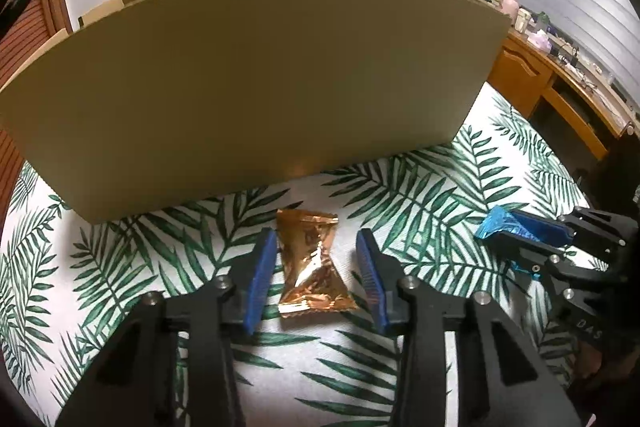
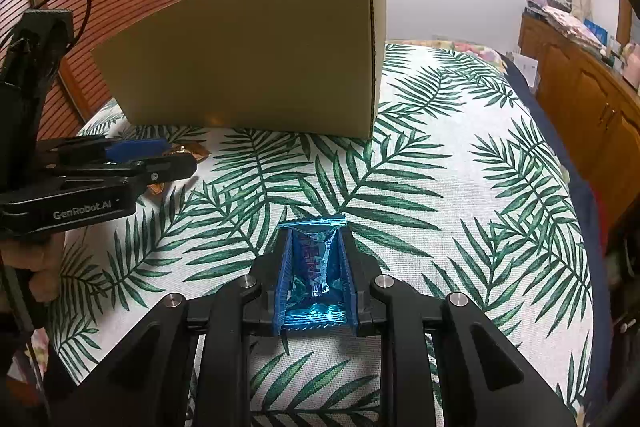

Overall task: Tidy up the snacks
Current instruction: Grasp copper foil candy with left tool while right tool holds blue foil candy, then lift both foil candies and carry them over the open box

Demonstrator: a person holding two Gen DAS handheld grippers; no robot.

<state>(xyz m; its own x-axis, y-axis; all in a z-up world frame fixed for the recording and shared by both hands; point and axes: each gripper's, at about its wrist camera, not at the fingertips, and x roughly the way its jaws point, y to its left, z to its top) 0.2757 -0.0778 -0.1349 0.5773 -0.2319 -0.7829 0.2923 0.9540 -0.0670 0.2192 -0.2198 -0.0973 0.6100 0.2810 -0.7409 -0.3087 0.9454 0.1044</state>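
box (image 1: 256, 75) interior hidden, gold packet (image 2: 188, 151) mostly occluded

Copper-gold foil is gleaming on the snack packet (image 1: 314, 263), sitting between the blue pads (image 1: 262, 279) of the black left tool (image 1: 316, 277). The right tool (image 2: 314, 273) (black too, blue-lined) is showing a shiny blue wrapper (image 2: 316, 275). Plain tan cardboard box (image 1: 248, 87) is standing on a white cloth (image 2: 460, 187) patterned with green palm fronds.

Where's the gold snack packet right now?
In the left wrist view, the gold packet lies on the leaf-print cloth between the open jaws, before the cardboard box.
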